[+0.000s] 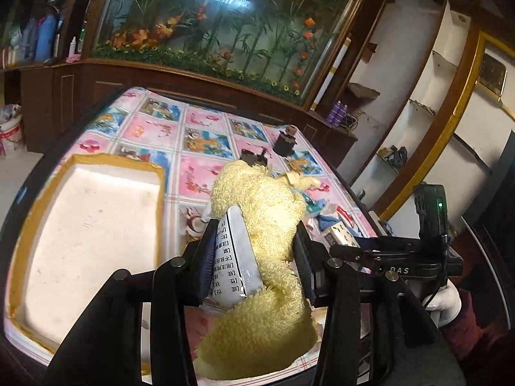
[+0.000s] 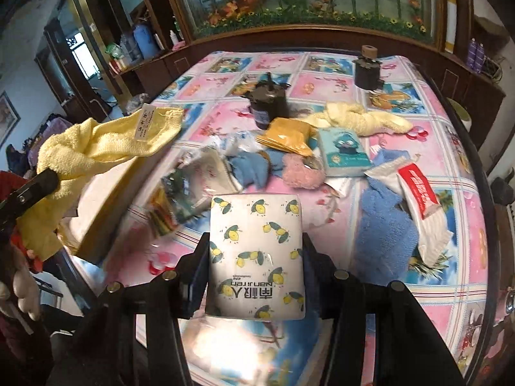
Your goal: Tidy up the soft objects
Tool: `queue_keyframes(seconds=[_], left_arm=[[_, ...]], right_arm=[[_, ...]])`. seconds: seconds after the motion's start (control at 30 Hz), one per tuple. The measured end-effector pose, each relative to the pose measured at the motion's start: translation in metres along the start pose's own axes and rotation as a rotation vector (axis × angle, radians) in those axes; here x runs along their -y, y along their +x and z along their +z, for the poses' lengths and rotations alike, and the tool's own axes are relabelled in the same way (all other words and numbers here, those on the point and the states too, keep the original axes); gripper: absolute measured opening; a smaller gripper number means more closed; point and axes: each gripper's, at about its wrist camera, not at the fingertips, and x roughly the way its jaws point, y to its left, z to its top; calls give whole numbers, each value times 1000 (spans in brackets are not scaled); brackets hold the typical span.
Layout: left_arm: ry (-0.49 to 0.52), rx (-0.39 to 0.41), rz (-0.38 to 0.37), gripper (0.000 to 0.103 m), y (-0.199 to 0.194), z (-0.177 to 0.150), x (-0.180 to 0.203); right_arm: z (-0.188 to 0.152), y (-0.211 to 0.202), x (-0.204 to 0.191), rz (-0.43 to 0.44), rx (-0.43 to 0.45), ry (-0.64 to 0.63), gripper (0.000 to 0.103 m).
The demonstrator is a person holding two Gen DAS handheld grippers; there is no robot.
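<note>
The left gripper (image 1: 254, 257) clamps a yellow towel (image 1: 257, 225) and a printed tube (image 1: 233, 257), lifted right of the white foam box (image 1: 90, 234); the slick tube could slip free. The right gripper (image 2: 256, 254) grasps a lemon-print tissue pack (image 2: 256, 257) above the cluttered tablecloth (image 2: 450, 289); squeezed by its edges, it might buckle and drop.

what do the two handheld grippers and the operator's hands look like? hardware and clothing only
Both grippers, left gripper and right gripper, are matte black, with linkage arms on silver pivot pins and flat fingers faced with dark blue ribbed pads. From the left wrist view, the right unit's body shows white "DAS" lettering, a green LED and a black cable. The hand wears a white glove and dark red sleeve.
</note>
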Motion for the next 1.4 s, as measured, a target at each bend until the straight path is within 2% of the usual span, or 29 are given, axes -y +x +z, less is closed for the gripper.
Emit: queue_keyframes(seconds=[0.13,0.2,0.27,0.33,0.43,0.5,0.57,0.67,0.8,0.87,0.93,1.0,1.03,1.07,1.13,1.23,1.4], left_arm=[[-19,22,85,44,-10,30,-36],[-64,12,106,44,-3,41,-62],[-124,-4,103,44,8,46,-88],[-158,-14,130,44,20,47,-110],[-186,-30,164,44,32,45,-132],[-214,-46,166,44,37,39,-138],[-187,-33,156,44,31,33,-130],[-38,57,170,44,10,21,-90],[274,218,298,46,-16,-13,0],[484,324,435,49,-15,-44,55],[688,428,548,60,-2,-83,96],[887,507,639,72,17,-124,122],[993,541,681,71,27,-146,131],[1065,553,684,71,35,-163,136],[1129,513,623,71,44,-186,141],[1126,475,541,71,42,-200,144],[1089,454,502,71,33,-200,150]], right_arm=[[33,16,-31,188,-16,38,51],[52,32,-50,269,-24,57,51],[70,54,-67,301,-32,68,51],[85,78,-78,335,-55,91,51],[98,109,-97,334,-80,96,51],[95,117,-102,314,-91,94,51],[89,114,-100,314,-87,93,51],[76,96,-84,298,-46,86,51],[56,75,-40,236,-8,144,51],[47,72,-17,196,-8,186,51],[36,70,9,160,-10,240,52],[24,67,31,130,-9,293,52],[19,65,40,119,-10,317,52],[13,63,49,105,-11,339,52],[3,60,60,82,-9,362,52],[-9,54,70,70,-5,380,52],[-16,54,69,43,-20,343,53]])
